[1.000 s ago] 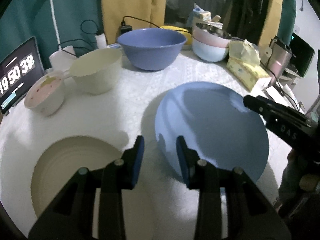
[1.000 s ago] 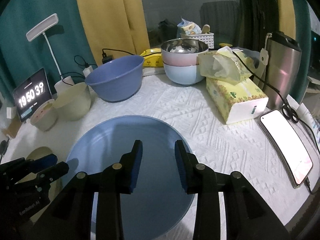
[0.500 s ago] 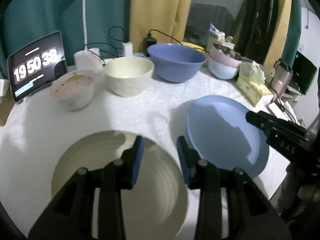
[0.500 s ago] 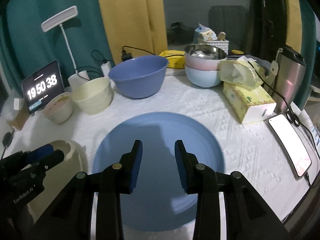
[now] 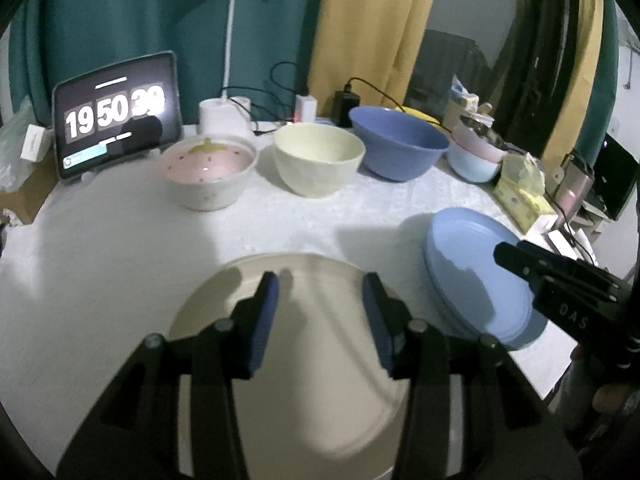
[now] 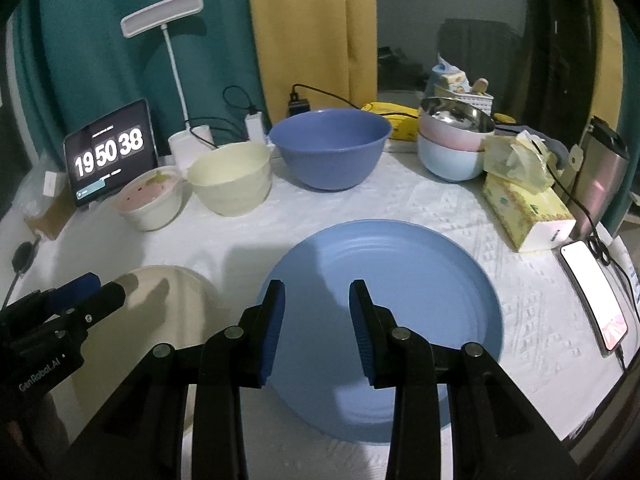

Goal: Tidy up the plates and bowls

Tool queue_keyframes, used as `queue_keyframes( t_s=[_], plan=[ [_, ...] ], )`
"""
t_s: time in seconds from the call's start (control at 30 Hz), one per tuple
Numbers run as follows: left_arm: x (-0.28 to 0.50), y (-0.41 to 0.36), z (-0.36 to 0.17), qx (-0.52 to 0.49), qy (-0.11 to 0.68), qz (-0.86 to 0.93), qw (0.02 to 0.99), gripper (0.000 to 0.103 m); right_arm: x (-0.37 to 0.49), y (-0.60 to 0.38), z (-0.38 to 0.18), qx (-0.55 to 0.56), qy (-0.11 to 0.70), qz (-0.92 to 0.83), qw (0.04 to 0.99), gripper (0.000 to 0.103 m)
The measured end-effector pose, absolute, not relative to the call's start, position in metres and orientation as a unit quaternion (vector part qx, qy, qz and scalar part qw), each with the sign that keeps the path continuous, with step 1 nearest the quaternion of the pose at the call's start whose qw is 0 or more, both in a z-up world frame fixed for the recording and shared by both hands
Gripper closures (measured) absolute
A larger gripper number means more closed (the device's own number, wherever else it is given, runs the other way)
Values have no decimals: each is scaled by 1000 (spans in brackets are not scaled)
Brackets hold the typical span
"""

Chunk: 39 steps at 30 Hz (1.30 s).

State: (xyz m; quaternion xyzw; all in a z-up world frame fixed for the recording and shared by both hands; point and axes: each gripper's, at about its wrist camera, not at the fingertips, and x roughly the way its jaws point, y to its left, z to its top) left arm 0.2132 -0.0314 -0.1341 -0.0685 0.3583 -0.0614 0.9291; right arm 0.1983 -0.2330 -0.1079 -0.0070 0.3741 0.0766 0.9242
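A cream plate lies on the white tablecloth at the near left; my left gripper hovers over it, open and empty. A light blue plate lies at the near right; my right gripper hovers over its near edge, open and empty. Behind stand a pink-lined bowl, a cream bowl, a large blue bowl and a stack of a steel, a pink and a pale blue bowl. The blue plate and right gripper show in the left wrist view.
A tablet clock and a desk lamp stand at the back left. A tissue box, a steel flask and a phone sit at the right edge. Cables and chargers run along the back.
My left gripper has swung left from the blue plate's edge to above the cream plate and opened wider. My right gripper has pulled back and risen a little and opened slightly.
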Motion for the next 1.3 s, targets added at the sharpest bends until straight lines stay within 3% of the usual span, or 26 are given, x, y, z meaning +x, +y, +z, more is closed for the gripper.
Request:
queue_keyframes(
  t_s=[0.93, 1.3],
  plan=[
    [185, 51, -176, -90, 381, 26, 920, 58, 186, -158, -152, -33, 428, 133, 894, 68],
    [190, 45, -196, -74, 415, 15, 907, 58, 188, -157, -173, -33, 451, 127, 883, 68]
  ],
)
